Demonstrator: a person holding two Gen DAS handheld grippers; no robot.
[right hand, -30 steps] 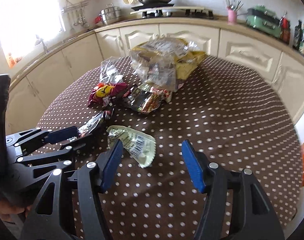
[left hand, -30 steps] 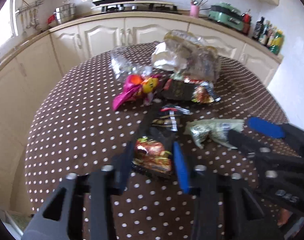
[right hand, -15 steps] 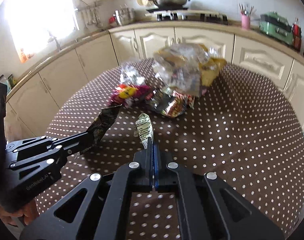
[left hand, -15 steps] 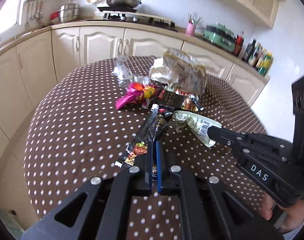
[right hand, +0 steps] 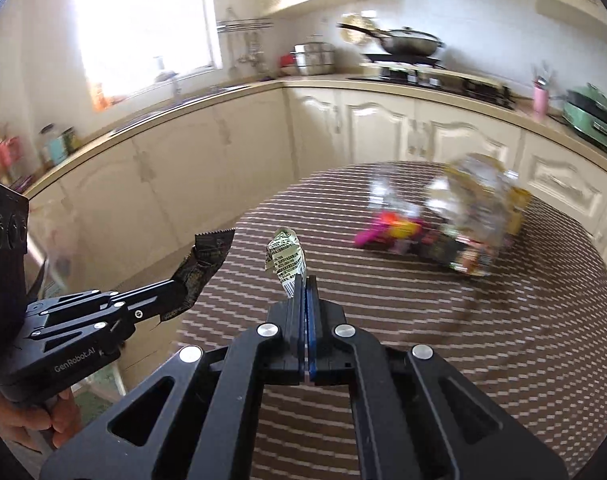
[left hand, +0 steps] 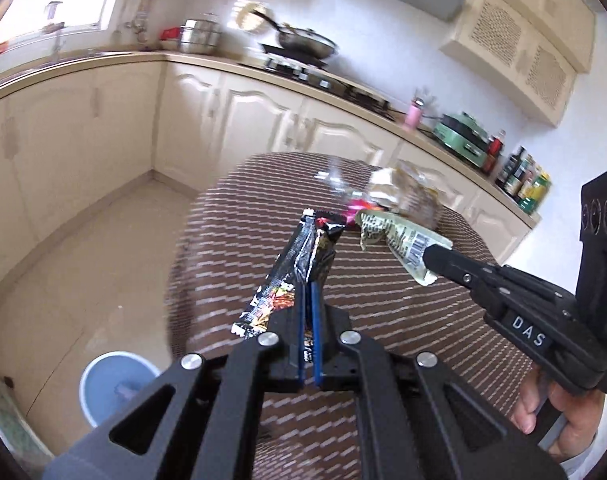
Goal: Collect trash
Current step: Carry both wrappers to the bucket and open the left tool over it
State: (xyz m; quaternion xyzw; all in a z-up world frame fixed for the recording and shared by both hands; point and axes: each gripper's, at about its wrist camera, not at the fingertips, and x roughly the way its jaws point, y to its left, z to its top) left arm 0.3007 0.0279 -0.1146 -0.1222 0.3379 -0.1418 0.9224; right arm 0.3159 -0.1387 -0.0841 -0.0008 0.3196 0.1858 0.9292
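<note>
The round table [left hand: 383, 304] under its brown white-dotted cloth ends in a curved rim at the left of both views; beyond that rim lies bare cream floor tile [left hand: 103, 248], bounded by an L-shaped run of cream cabinets [left hand: 231, 120]. The near stretch of cloth in front of both grippers carries nothing.

Only the left wrist view shows the pale blue round bin [left hand: 115, 388] standing on the floor just off the table's rim, below and left of the left gripper. Only the right wrist view shows the bright window [right hand: 143, 28] and the full heap of remaining trash: a pink crumpled wrapper [right hand: 387, 228] beside a clear crinkled plastic bag [right hand: 475, 204], blurred, far across the table.

The left gripper [left hand: 309, 284] has its blue pads pressed together on a long black snack wrapper [left hand: 299, 256], which sticks up and forward, off the cloth. The right gripper [right hand: 304, 284] is likewise clamped tight, on a pale green printed wrapper [right hand: 285, 260] standing above its tips, clear of the table. Each gripper appears in the other's view, side by side and apart, each with a hand [left hand: 559, 420] at its grip.
</note>
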